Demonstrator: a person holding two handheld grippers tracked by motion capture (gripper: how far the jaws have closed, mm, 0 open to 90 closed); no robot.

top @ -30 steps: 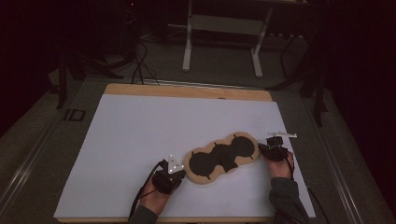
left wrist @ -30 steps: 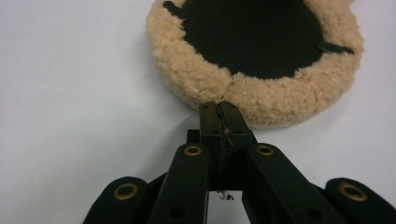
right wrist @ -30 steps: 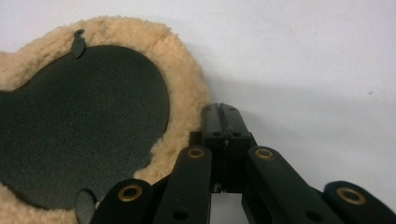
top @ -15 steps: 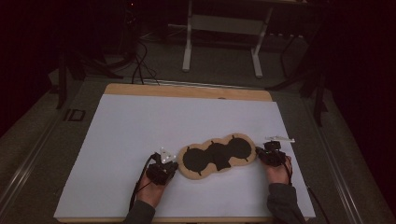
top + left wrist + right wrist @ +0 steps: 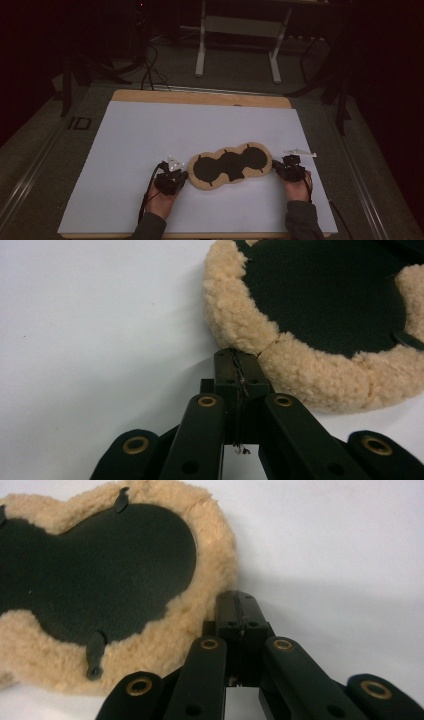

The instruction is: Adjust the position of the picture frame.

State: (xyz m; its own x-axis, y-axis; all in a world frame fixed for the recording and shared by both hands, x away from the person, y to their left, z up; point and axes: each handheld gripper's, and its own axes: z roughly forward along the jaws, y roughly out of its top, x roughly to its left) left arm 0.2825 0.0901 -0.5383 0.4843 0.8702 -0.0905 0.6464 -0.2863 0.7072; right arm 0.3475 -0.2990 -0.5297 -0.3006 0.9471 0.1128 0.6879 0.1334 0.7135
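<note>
both claws, left claw (image 5: pixel 239 371) and right claw (image 5: pixel 239 611), closed, nip the lobed fleecy tan pad's (image 5: pixel 231 166) rim.

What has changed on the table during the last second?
The pad slid toward the person and left, turning flatter. Both hands came back with it, the left gripper and the right gripper at its two ends, jaws shut. The white sheet stayed put.

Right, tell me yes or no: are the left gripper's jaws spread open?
No. In the left gripper view the left gripper has its jaws pressed flat together at the fleece rim of the pad.
</note>
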